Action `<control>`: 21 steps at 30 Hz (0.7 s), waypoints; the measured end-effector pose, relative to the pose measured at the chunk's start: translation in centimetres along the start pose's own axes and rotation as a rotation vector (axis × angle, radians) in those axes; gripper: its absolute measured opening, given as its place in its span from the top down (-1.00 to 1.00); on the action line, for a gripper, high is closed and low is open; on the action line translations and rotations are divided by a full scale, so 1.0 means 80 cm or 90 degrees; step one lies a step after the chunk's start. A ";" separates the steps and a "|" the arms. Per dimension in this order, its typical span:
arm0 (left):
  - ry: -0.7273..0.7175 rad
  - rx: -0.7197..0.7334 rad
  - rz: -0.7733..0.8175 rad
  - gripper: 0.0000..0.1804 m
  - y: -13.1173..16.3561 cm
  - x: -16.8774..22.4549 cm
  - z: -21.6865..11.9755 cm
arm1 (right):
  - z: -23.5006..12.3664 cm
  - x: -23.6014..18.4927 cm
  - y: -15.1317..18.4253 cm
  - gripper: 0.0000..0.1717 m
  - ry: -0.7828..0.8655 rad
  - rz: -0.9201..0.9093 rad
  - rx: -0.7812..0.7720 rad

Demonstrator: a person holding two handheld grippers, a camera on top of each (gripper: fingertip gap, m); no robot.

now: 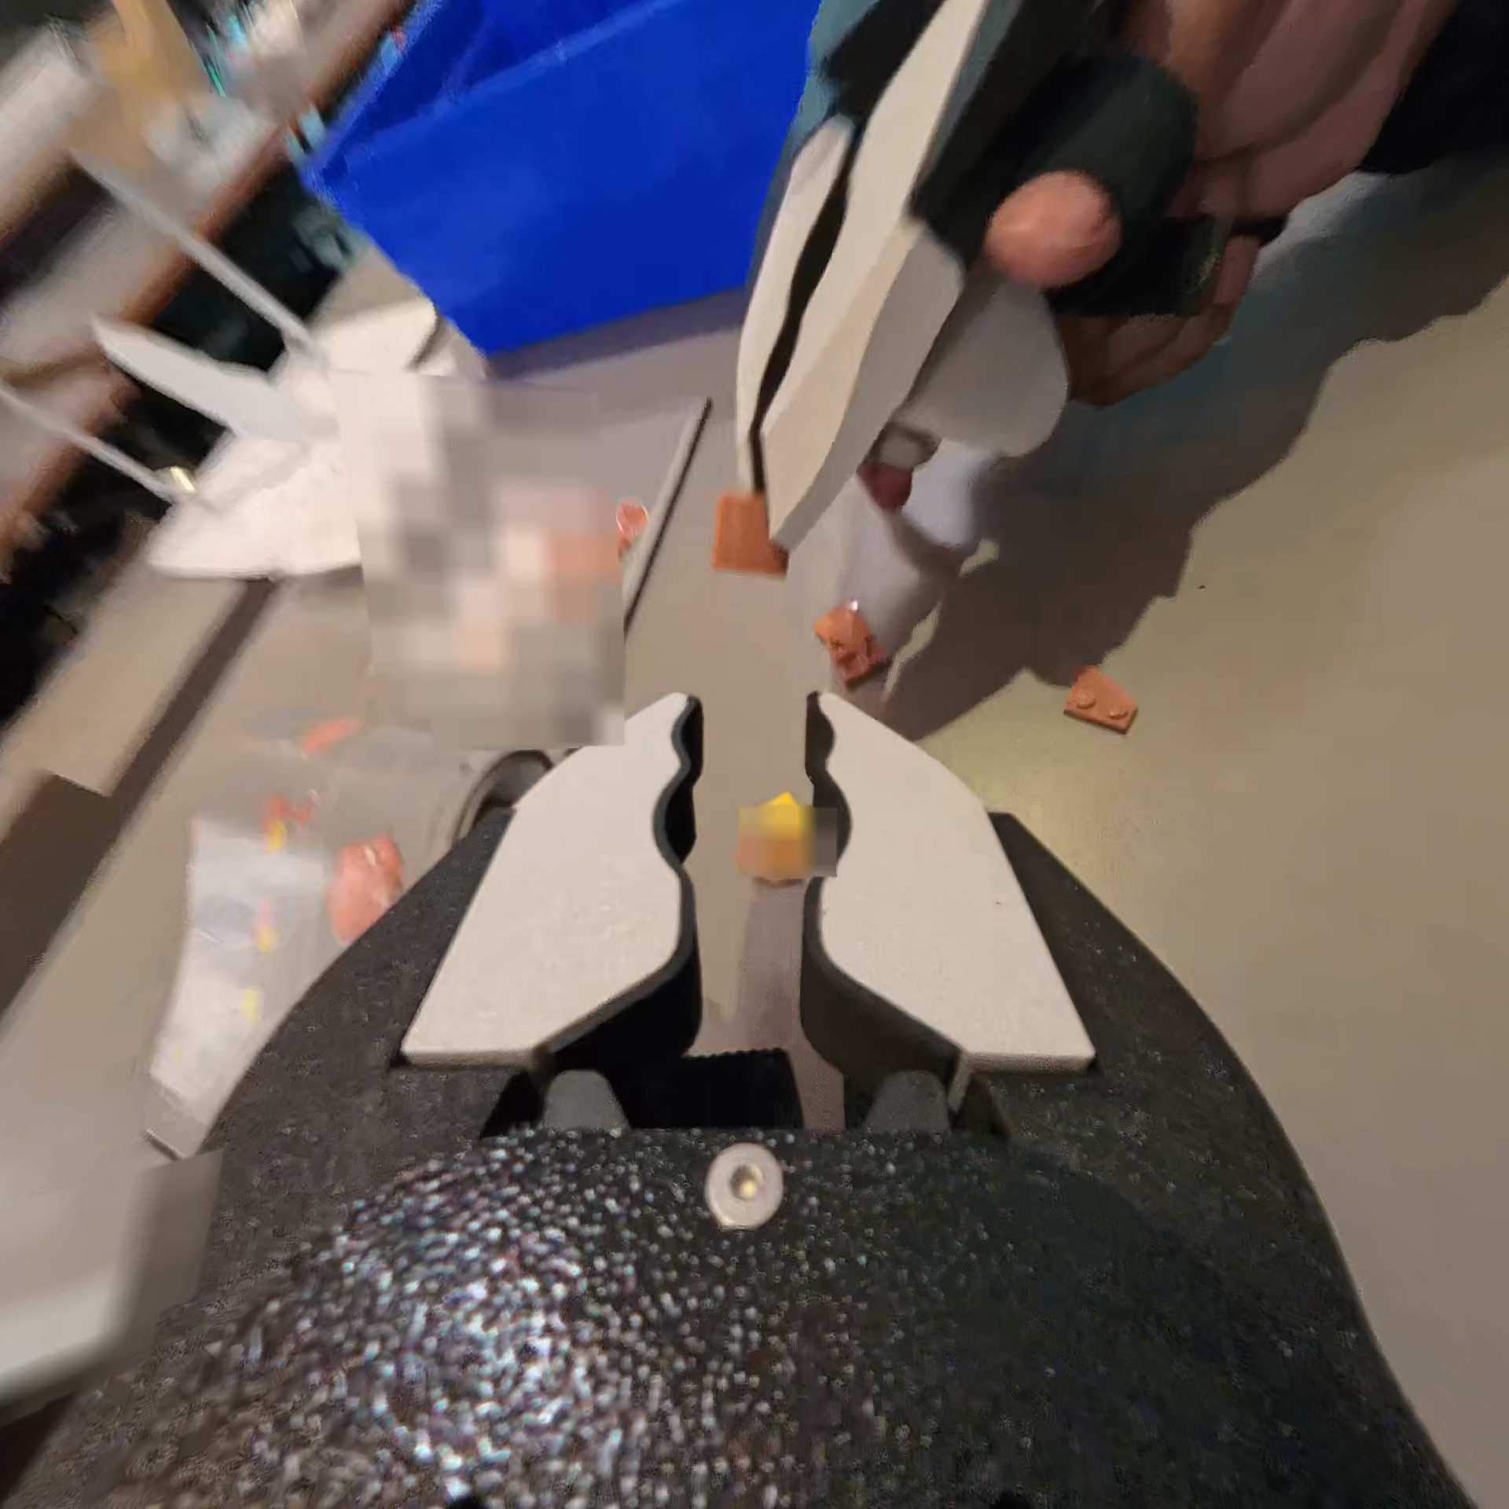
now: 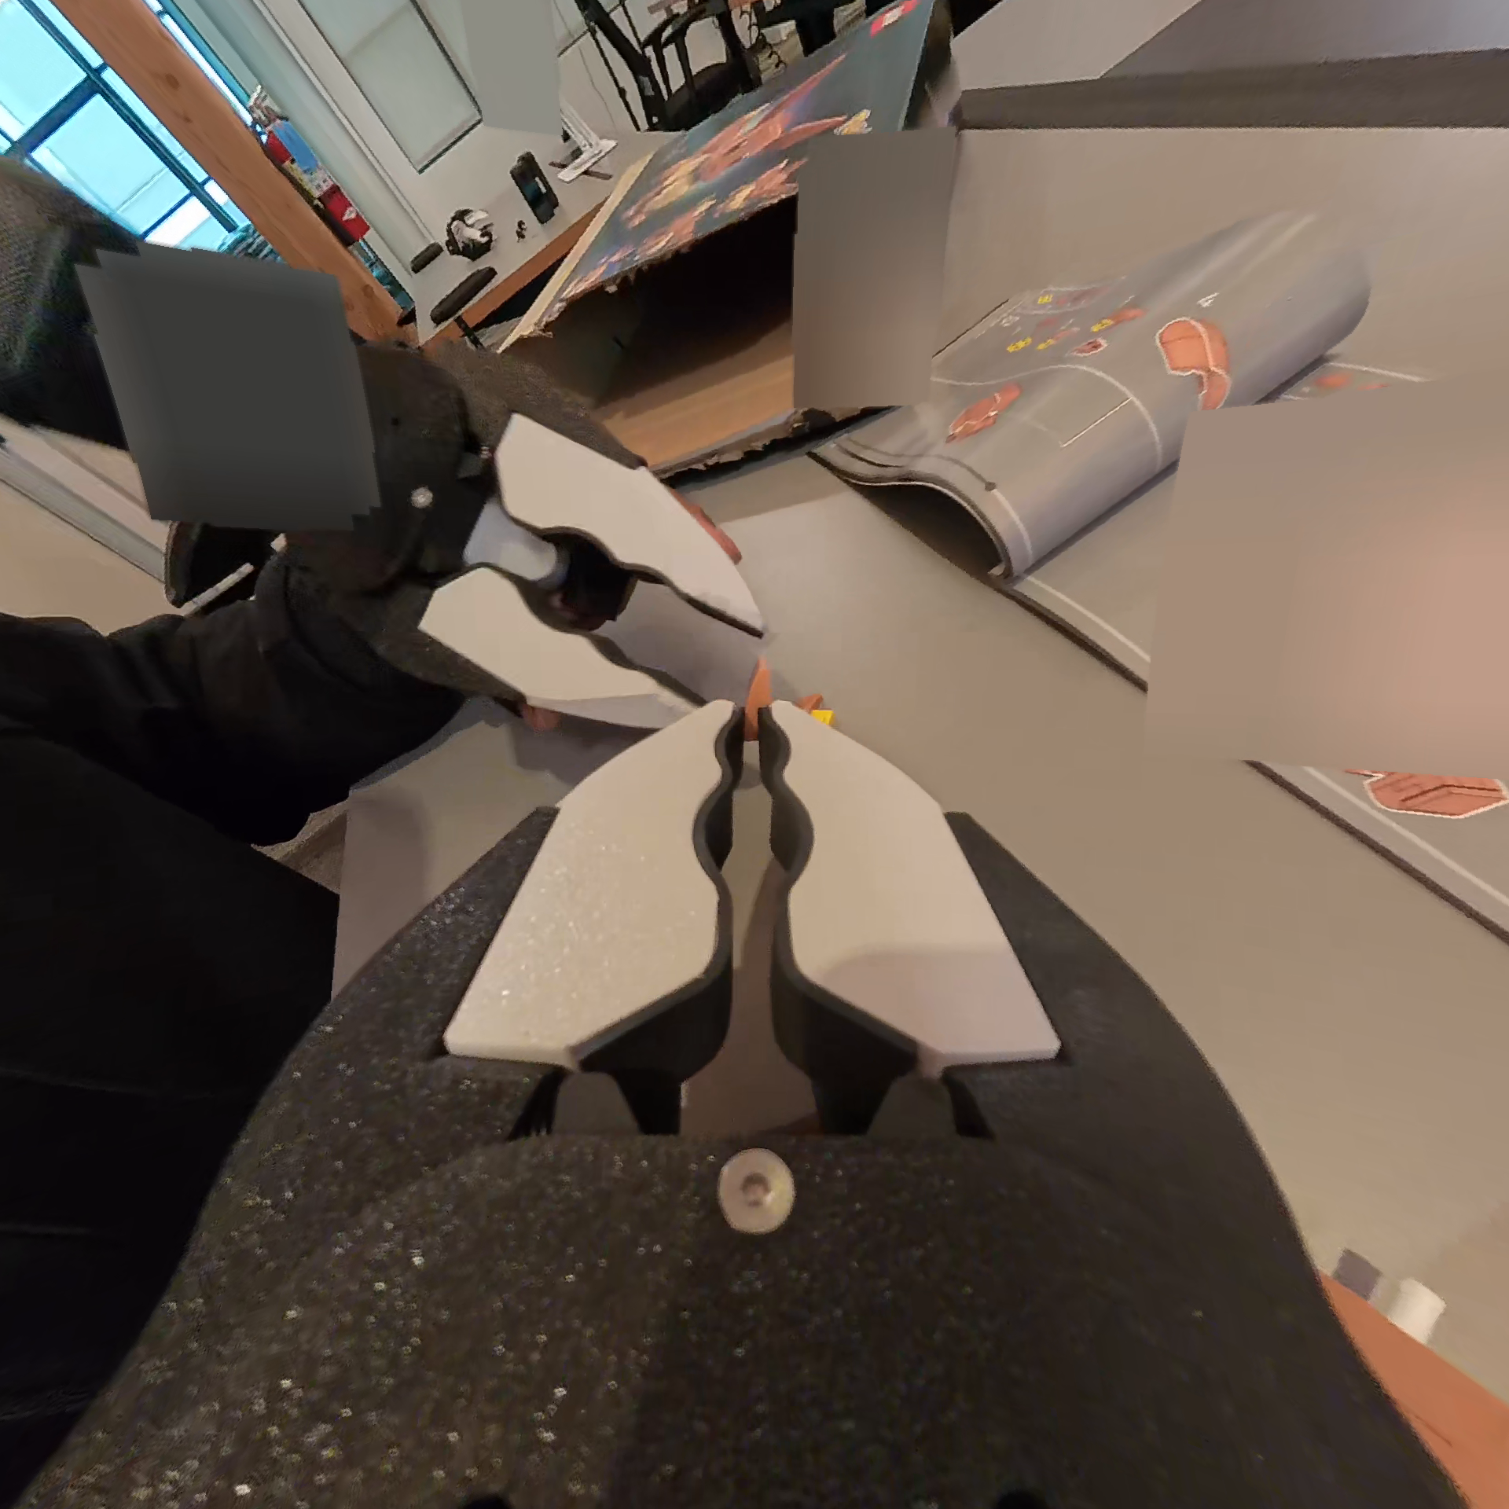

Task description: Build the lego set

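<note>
Left wrist view: grey bench underneath, with a big blue bin standing at the far end, contents not visible from this angle. Right wrist view: a torn-open cardboard box with a printed lid lying on its side at the back of the bench, inside dark and nothing discernible in it; beside it an open booklet with curled pages. Clear plastic bags blurred at the left, holding small red and yellow bits.

Left tool released, fingers parted with a clear gap, nothing pressed between them; below that gap, on the bench, a small yellow-and-orange piece partly covered by a mosaic patch. Right tool coming in from above, gripped by a hand, fingers clenched on a small orange plate that hangs from the tips clear of the bench. Same orange plate seen edge-on between the closed tips in the right wrist view. Two more orange pieces lying on the bench near the right tool: one just below it, another farther right.
</note>
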State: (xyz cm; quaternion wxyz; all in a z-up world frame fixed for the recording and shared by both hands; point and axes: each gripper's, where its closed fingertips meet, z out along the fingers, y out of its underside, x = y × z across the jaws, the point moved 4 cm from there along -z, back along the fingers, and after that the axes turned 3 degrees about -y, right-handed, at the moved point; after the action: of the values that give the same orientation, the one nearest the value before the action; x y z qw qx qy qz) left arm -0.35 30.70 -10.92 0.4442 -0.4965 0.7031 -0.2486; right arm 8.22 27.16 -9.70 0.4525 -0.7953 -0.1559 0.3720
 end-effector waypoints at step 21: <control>0.024 -0.205 -0.166 0.83 0.048 0.010 0.027 | 0.004 0.003 0.010 0.97 0.013 -0.023 -0.027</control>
State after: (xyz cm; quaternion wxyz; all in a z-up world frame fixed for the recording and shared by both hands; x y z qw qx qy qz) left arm -0.41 31.65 -15.29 0.3096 -0.6433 0.6718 -0.1975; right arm 8.10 27.08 -10.57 0.4439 -0.8054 -0.1734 0.3524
